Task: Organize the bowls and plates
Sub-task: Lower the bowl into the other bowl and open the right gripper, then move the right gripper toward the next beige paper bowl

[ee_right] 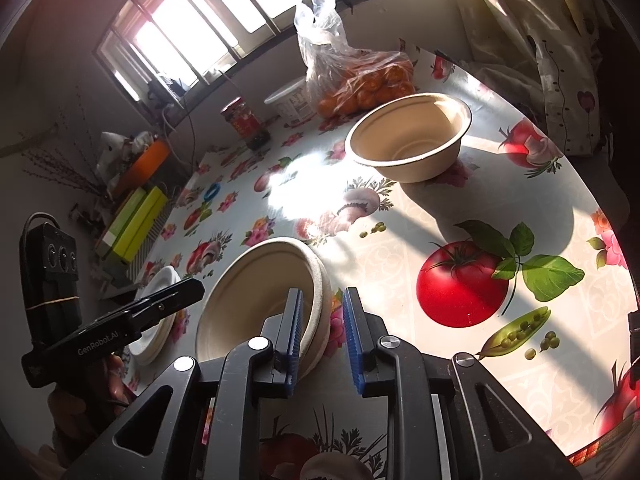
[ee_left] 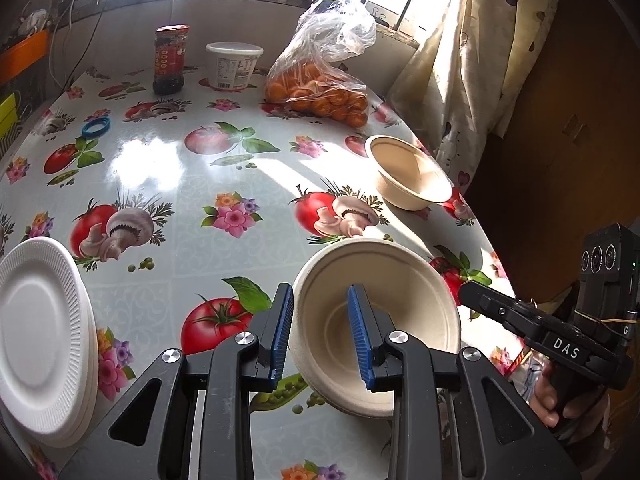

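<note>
A beige paper bowl [ee_left: 404, 312] is tilted up off the table, its near rim between the pads of my left gripper [ee_left: 320, 332], one pad outside and one inside. The same bowl [ee_right: 256, 296] shows in the right wrist view; my right gripper [ee_right: 322, 340] straddles its right rim with a visible gap between pads and wall. A second beige bowl [ee_left: 408, 172] [ee_right: 408, 136] stands upright near the table's right edge. A stack of white foam plates [ee_left: 40, 340] [ee_right: 158, 312] lies at the front left.
At the back of the flower-print table [ee_left: 200, 168] stand a dark jar [ee_left: 171, 60], a white tub [ee_left: 234, 65] and a plastic bag of oranges [ee_left: 320, 84]. A blue ring [ee_left: 96, 127] lies at the left. A curtain [ee_left: 472, 60] hangs past the right edge.
</note>
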A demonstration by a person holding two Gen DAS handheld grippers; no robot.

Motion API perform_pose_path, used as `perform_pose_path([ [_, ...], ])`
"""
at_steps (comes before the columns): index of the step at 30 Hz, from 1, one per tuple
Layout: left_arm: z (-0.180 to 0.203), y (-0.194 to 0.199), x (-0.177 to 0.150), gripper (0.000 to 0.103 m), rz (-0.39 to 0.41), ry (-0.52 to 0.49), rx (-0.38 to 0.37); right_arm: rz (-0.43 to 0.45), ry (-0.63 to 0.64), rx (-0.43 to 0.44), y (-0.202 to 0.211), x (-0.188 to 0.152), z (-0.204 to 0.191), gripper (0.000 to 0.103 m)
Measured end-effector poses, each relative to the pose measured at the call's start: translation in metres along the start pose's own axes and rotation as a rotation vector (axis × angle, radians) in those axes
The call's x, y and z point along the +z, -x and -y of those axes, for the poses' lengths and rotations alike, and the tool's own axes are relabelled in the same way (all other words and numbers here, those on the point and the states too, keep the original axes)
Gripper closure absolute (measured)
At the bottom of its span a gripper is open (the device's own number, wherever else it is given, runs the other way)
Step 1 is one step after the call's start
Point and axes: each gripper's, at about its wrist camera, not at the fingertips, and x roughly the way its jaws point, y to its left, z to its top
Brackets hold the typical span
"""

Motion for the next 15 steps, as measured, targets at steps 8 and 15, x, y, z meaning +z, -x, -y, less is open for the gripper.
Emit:
perform_pose_path([
  [8,0.017,-0.002,0.029,0.073,0.004,-0.037,-0.053,0.054,0.003,-0.054,0.014,0.020,0.014,0.073],
  [15,0.038,-0.005,0.052,0.073,0.027,-0.100,-0.051,0.103,-0.009,-0.105,0.027,0.041,0.032,0.072],
])
